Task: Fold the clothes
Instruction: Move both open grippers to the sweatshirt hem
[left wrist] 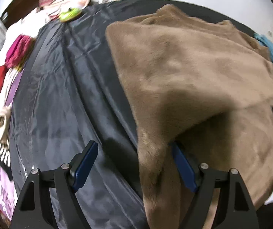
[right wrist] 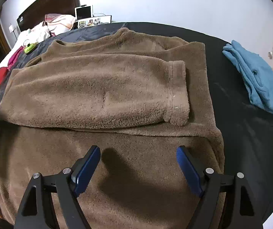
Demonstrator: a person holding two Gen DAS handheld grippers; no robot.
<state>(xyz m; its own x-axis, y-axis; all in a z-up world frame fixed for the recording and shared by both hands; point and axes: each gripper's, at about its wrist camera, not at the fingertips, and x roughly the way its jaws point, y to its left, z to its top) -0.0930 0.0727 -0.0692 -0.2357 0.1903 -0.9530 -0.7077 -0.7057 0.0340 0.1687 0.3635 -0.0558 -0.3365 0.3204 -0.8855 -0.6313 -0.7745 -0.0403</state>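
Bare black sheet (left wrist: 64,99) lying open left of the brown fleece (right wrist: 102,87); folded blue cloth (right wrist: 256,80) crowding the right edge, green object (left wrist: 69,14) sitting far left.

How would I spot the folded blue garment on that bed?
Find the big black sheet covering the bed, with a large brown fleece sweater spread across it. Right of the sweater, apart from it, lies the blue garment, the only blue item, small and already folded.

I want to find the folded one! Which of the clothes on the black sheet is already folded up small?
The blue garment by the sheet's right edge: it is a small folded bundle, while the brown fleece sweater is big and spread out under the tongs.
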